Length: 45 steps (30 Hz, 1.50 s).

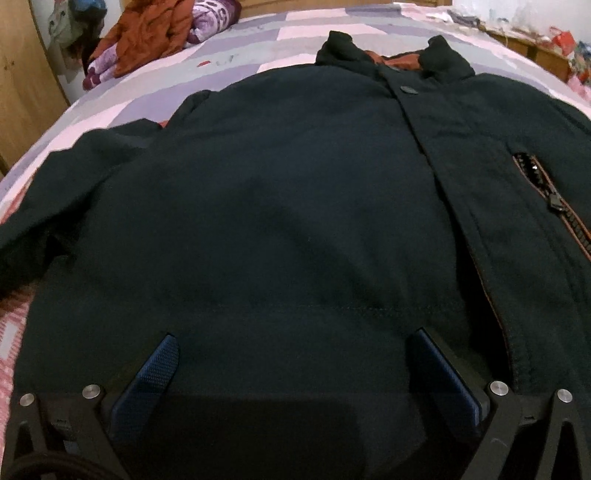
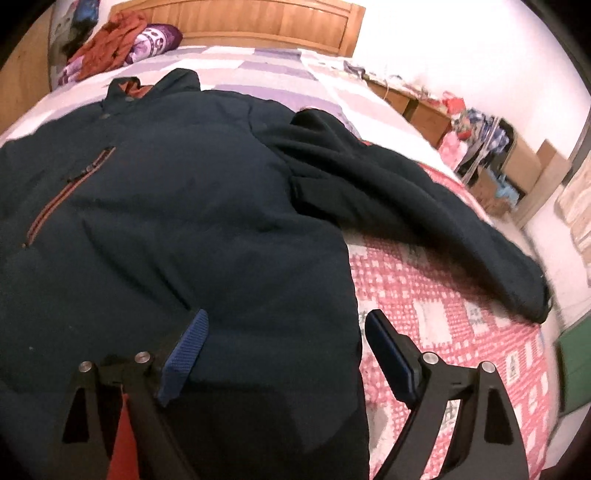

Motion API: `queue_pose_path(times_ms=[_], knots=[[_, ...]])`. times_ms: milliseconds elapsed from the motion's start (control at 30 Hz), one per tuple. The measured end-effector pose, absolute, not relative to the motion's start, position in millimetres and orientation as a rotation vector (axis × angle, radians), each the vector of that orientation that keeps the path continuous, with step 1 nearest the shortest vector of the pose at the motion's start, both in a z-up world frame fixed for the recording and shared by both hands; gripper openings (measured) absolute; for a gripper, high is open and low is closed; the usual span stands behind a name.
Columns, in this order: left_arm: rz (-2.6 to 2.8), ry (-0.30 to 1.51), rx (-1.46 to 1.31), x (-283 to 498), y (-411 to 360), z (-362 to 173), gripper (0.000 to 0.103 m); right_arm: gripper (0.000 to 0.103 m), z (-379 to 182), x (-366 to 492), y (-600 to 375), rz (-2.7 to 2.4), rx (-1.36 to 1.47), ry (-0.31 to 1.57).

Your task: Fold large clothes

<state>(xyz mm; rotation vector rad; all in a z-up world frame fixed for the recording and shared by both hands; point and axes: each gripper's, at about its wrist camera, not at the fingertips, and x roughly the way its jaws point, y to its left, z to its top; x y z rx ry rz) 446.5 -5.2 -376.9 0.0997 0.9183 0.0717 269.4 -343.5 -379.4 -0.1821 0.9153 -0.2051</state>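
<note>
Dark jacket [image 2: 177,206] hem between spread fingers [image 2: 184,350]

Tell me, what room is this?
Most likely a bedroom. The dark jacket lies spread on a bed with a patchwork cover, a wooden headboard stands behind it, and more clothes are piled near the pillow end.

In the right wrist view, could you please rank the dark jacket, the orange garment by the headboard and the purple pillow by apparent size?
1. Dark jacket: by far the largest, though nearest the camera.
2 and 3. Orange garment and purple pillow: both far off, look alike, and overlap, so I would not rank them.
</note>
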Motion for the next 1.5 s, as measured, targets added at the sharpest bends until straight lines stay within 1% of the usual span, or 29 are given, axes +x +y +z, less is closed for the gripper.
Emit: queue_pose_path(times_ms=[100, 167, 333, 433, 567, 800, 900, 933, 967, 1000, 1033, 1067, 1100, 1133, 1300, 1433, 1500], knots=[[0.072, 0.912, 0.1, 446.2, -5.7, -378.6, 0.103, 0.089, -362.8, 264.8, -360.0, -0.221, -0.135, 0.867], [0.073, 0.908, 0.101, 445.7, -6.5, -379.9, 0.103, 0.089, -349.3, 262.0, -390.2, -0.297, -0.079, 0.832], [0.078, 0.899, 0.11, 444.4, -8.6, -381.1, 0.103, 0.089, -346.2, 273.5, -493.8, -0.528, 0.08, 0.884], [0.077, 0.897, 0.11, 444.3, -8.5, -381.7, 0.103, 0.089, -346.9, 275.3, -565.8, -0.657, 0.264, 0.886], [0.08, 0.892, 0.117, 444.2, -9.8, -382.4, 0.103, 0.089, -352.7, 276.1, -627.0, -0.766, 0.481, 0.877], [0.084, 0.886, 0.128, 444.1, -11.1, -383.5, 0.103, 0.089, -380.6, 288.5, -678.0, -0.805, 0.805, 0.874], [0.083, 0.883, 0.128, 444.3, -10.9, -383.8, 0.103, 0.089, -383.8, 295.7, -679.7, -0.814, 0.853, 0.84], [0.083, 0.883, 0.128, 444.3, -10.8, -384.0, 0.103, 0.078, -383.1, 296.9, -681.3, -0.801, 0.872, 0.822], [0.082, 0.883, 0.127, 444.5, -10.7, -384.2, 0.103, 0.063, -380.9, 296.2, -684.7, -0.781, 0.897, 0.785], [0.082, 0.883, 0.127, 444.4, -10.8, -384.1, 0.103, 0.035, -377.8, 293.2, -688.7, -0.788, 0.91, 0.762], [0.082, 0.883, 0.127, 444.4, -10.8, -384.1, 0.103, 0.022, -374.1, 288.2, -692.1, -0.788, 0.929, 0.732], [0.082, 0.883, 0.127, 444.5, -10.7, -384.2, 0.103, 0.018, -370.7, 284.3, -694.6, -0.78, 0.937, 0.705], [0.082, 0.883, 0.126, 444.5, -10.7, -384.2, 0.103, 0.014, -365.5, 282.2, -695.3, -0.775, 0.922, 0.688], [0.081, 0.883, 0.125, 444.7, -10.7, -384.3, 0.103, 0.013, -360.6, 283.1, -694.7, -0.777, 0.889, 0.684], [0.075, 0.885, 0.116, 445.7, -10.3, -385.4, 0.103, 0.01, -319.1, 290.6, -678.0, -0.812, 0.686, 0.678], [0.071, 0.887, 0.11, 446.3, -10.6, -385.3, 0.103, 0.009, -266.0, 314.7, -628.0, -0.853, 0.33, 0.663], [0.067, 0.891, 0.103, 446.4, -9.7, -383.9, 0.103, 0.009, -246.5, 323.9, -605.9, -0.853, 0.222, 0.641]])
